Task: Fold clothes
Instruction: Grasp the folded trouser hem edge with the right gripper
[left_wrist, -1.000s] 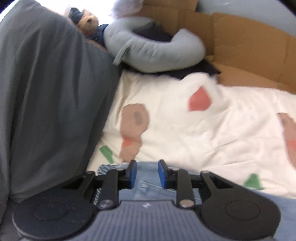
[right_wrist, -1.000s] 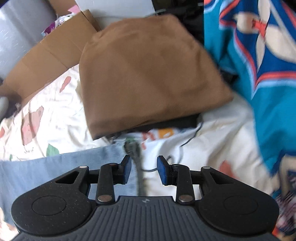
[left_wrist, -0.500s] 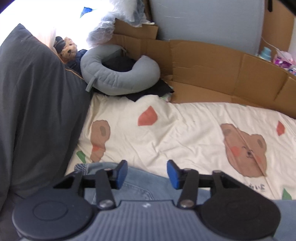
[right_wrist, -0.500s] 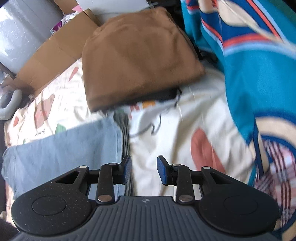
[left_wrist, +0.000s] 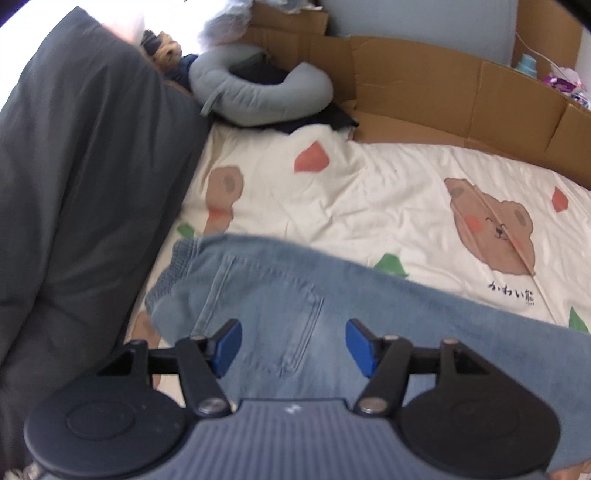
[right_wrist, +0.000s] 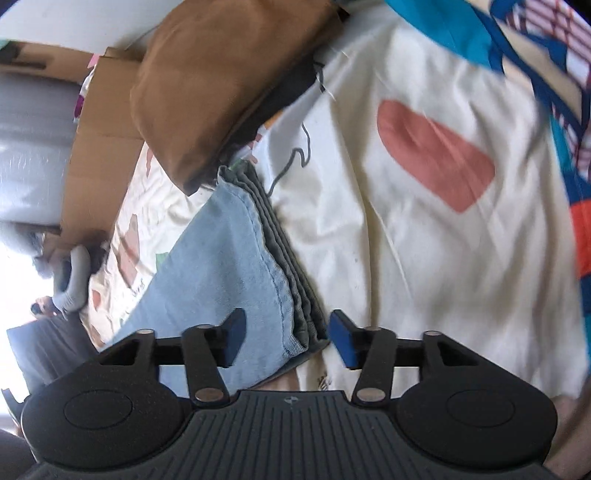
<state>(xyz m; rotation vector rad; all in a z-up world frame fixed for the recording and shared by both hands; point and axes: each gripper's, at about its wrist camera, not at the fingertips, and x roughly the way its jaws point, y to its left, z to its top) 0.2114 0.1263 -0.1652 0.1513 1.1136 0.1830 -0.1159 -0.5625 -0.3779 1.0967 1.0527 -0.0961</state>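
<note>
1. The left gripper (left_wrist: 293, 345) hangs over the jeans (left_wrist: 295, 291) with its blue pads (left_wrist: 229, 341) spread apart; its jaws have just been opening, and nothing is pinched between them (the denim lies below the gap, not in it).
2. In the left wrist view the jeans run from the lower left of the frame to the lower right, waistband (left_wrist: 168, 275) at the left end and a back pocket (left_wrist: 273, 317) right under the gripper.
3. They lie on a cream sheet (left_wrist: 369, 199) printed with a bear (left_wrist: 493, 227), red patches and green patches.
4. A dark grey duvet (left_wrist: 81, 177) fills the left side of that frame; a grey neck pillow (left_wrist: 266, 99) sits at the upper middle, with cardboard (left_wrist: 443, 92) along the top right.
5. The right gripper (right_wrist: 287, 341) is also released, its jaws having just been opening; they straddle the hem end of the jeans (right_wrist: 221, 266), where the stacked edges (right_wrist: 295, 295) show as layers (whether a pad touches the cloth cannot be told).
6. In the right wrist view a brown garment (right_wrist: 221, 74) lies folded at the upper middle, just beyond the far corner of the jeans, on a dark item (right_wrist: 284, 96).
7. A teal patterned cloth (right_wrist: 535, 55) fills the upper right corner.
</note>
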